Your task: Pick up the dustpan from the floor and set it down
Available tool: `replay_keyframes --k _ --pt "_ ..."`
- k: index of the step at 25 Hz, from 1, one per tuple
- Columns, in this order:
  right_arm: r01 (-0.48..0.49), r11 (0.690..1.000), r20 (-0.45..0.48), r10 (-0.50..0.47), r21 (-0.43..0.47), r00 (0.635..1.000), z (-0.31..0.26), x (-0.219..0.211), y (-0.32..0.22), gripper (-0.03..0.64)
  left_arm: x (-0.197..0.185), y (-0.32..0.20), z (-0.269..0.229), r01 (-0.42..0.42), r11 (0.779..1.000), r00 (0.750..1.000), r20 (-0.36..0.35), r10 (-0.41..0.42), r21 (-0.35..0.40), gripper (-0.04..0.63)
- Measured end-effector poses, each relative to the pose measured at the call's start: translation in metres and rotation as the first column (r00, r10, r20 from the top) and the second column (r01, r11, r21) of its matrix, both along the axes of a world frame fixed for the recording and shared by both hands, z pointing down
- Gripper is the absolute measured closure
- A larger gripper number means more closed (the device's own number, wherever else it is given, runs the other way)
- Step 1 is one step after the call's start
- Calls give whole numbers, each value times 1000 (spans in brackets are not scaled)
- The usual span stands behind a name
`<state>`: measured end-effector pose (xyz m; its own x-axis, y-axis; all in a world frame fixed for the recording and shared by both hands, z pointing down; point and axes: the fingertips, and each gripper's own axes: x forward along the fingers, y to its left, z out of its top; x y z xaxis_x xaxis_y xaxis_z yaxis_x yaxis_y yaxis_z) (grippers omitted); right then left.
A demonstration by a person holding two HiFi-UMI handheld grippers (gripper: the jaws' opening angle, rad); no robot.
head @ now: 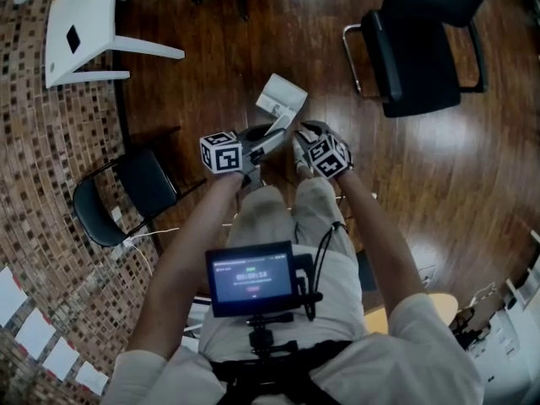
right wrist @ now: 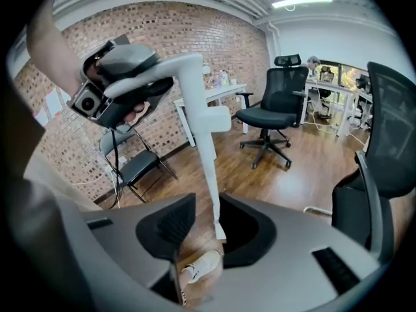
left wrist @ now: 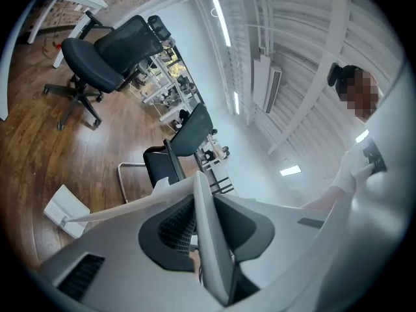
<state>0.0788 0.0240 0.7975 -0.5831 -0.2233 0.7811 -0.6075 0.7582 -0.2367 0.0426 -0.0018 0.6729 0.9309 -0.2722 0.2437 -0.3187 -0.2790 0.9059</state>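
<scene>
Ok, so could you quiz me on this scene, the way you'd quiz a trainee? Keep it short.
1. True or false: the black metal folding chair stands by the red brick wall.
2. Which gripper is clamped on the long handle of the white plastic dustpan? A) the left gripper B) the right gripper C) neither
3. Fill in: the right gripper's jaws stand ____ with the handle between them.

Key: 1 true. 2 A. 3 apart; the handle lies by one pad, but the jaws do not squeeze it.
</scene>
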Motion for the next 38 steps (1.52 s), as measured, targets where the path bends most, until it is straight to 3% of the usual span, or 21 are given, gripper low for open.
replay_keyframes --k 12,22,25,31,35,38 --pt "-38 995 2 38 94 999 -20 -7 -21 454 -4 -8 -54 76 997 994 -72 -76 -2 517" --pt "-56 979 -29 63 196 998 -25 -8 -40 451 9 -17 -112 132 991 975 -185 -124 27 517" --pt "-75 974 -38 85 213 996 -28 -11 -46 451 14 -20 -129 127 990 974 -195 -114 58 517" --pt "-138 964 -67 157 227 985 -30 -7 -57 454 16 -9 -141 125 991 962 -250 -111 41 518" --pt "-121 966 -51 136 227 989 -34 -10 -59 506 15 -11 -158 140 987 958 -263 -116 73 518" --pt "-106 965 -54 122 240 991 -37 -12 -58 517 11 -10 -160 164 985 947 -289 -141 56 520"
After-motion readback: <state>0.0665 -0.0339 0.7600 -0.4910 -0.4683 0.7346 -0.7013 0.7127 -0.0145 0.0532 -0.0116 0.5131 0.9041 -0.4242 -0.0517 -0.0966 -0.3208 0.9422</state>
